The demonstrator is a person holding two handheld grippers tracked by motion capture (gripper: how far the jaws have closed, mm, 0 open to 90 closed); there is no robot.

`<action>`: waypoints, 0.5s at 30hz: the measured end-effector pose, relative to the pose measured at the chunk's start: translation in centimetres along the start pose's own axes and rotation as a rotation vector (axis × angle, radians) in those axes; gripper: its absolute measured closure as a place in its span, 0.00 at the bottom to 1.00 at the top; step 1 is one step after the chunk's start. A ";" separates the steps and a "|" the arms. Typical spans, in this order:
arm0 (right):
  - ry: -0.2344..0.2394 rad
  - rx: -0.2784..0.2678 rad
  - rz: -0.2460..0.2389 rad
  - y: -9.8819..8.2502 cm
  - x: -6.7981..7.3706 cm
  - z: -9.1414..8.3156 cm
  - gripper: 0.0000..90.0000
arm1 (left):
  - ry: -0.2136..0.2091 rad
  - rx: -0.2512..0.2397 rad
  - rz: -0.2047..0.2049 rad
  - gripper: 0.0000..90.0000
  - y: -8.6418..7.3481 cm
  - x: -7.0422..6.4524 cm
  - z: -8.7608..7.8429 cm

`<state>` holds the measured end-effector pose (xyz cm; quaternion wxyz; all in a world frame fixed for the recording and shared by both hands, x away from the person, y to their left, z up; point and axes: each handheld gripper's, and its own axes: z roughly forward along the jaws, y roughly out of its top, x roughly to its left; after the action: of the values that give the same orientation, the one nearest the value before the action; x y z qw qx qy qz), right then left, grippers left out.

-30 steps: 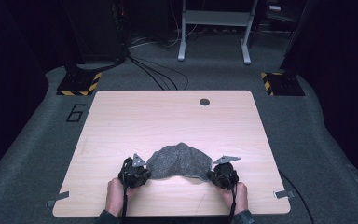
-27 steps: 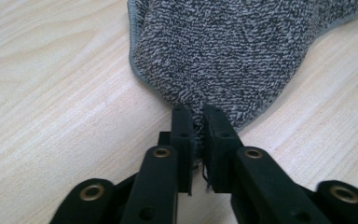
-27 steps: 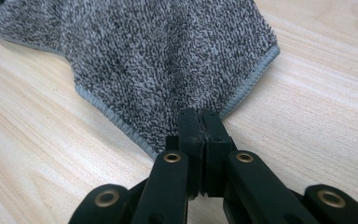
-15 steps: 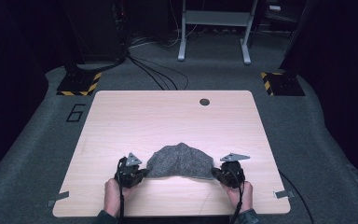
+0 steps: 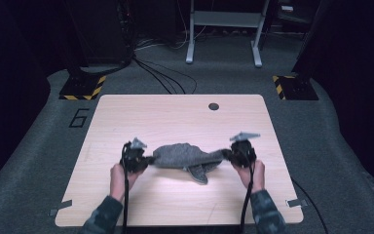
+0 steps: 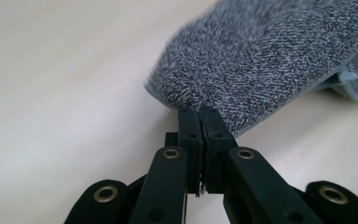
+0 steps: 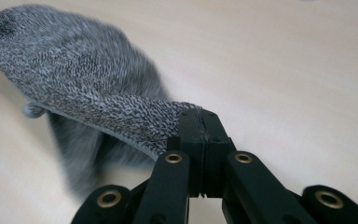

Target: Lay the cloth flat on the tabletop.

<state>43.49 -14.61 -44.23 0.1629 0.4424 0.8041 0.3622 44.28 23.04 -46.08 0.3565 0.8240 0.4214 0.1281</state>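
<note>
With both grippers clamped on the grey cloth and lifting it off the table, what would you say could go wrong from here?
1. The left gripper pinches only the very edge of the grey cloth; it may slip out as the cloth is pulled taut.
2. The right gripper also bites just a narrow corner, so an uneven pull could free that side.
3. A loose fold hangs below the cloth's middle toward the table; it might drag or stay bunched instead of spreading flat.
</note>
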 end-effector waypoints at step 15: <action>-0.092 -0.231 -0.150 12.2 0.3 -7.7 1.00 | 0.167 -0.216 0.195 0.98 9.1 -0.6 -9.0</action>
<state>46.08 -13.55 -30.10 0.2759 0.3755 0.7795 0.4186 44.82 23.34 -33.27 0.3926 0.8044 0.3513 0.2746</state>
